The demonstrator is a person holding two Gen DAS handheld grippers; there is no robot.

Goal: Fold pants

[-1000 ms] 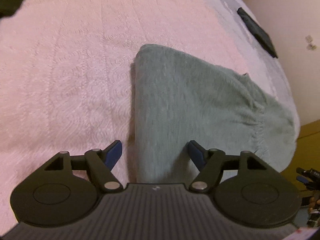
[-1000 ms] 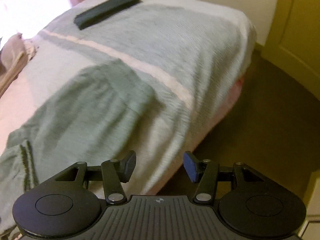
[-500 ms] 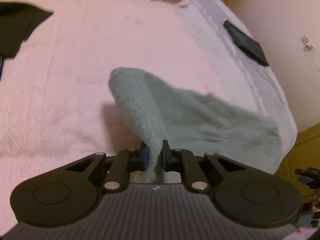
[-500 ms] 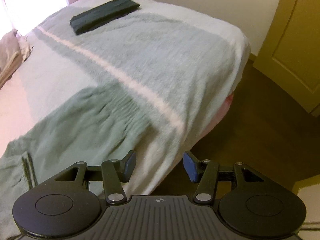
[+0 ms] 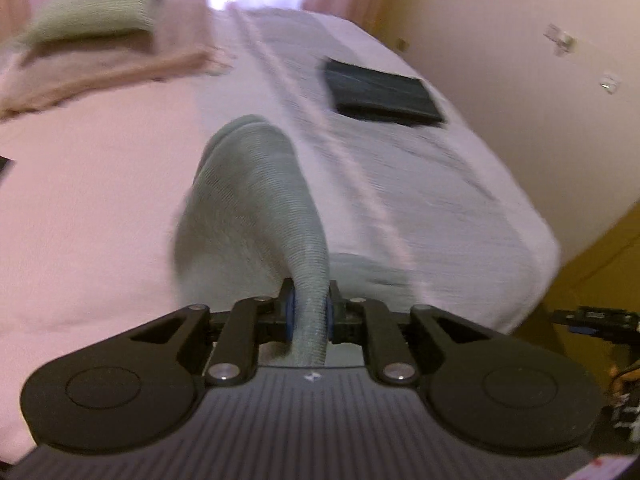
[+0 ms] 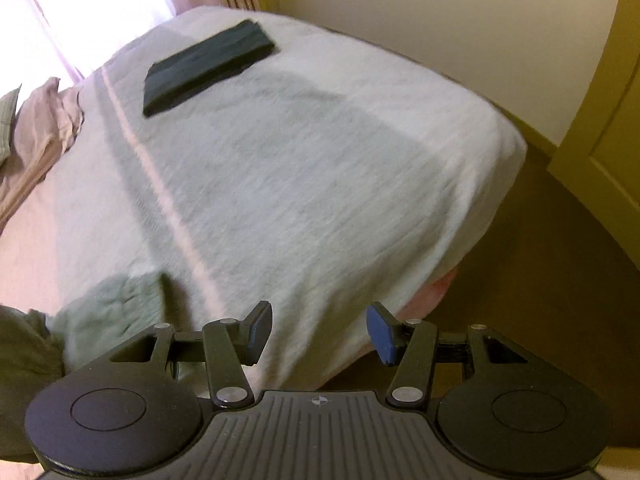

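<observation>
Left wrist view: the left gripper (image 5: 309,309) is seen at the lower centre of the frame, pitched downward toward the bed (image 5: 92,216). A fold of the grey-green pants (image 5: 256,200) is caught between the two blue pads (image 5: 289,312); the jaws are narrow and are opening slightly, yet the cloth is seen pressed on both sides. From the pinch the fabric is drawn up as a rounded hump toward the middle of the frame, lifted off the pink cover. A further strip of the same garment is seen flat on the bed just right of the jaws. One pair of pants is counted. One dark folded garment (image 5: 380,94) is noted at the upper right, lying on the pale blanket (image 5: 420,184), well apart from the pants. One green pillow (image 5: 96,0) is noted at the upper left, resting on a beige heap of bedding (image 5: 100,68). The picture is blurred by motion.

Right wrist view: the right gripper (image 6: 318,332) is seen at the lower centre, angled down over the near corner of the bed. Its jaws are spread wide and nothing is held between them; only the pale blanket (image 6: 320,184) and floor (image 6: 540,272) are seen in the gap. The gathered part of the pants (image 6: 112,312) is found at the lower left, just left of the left-hand finger, not touched by it. A darker olive cloth at the far lower left edge cannot be identified. One dark folded garment (image 6: 208,66) is counted at the upper centre-left.
</observation>
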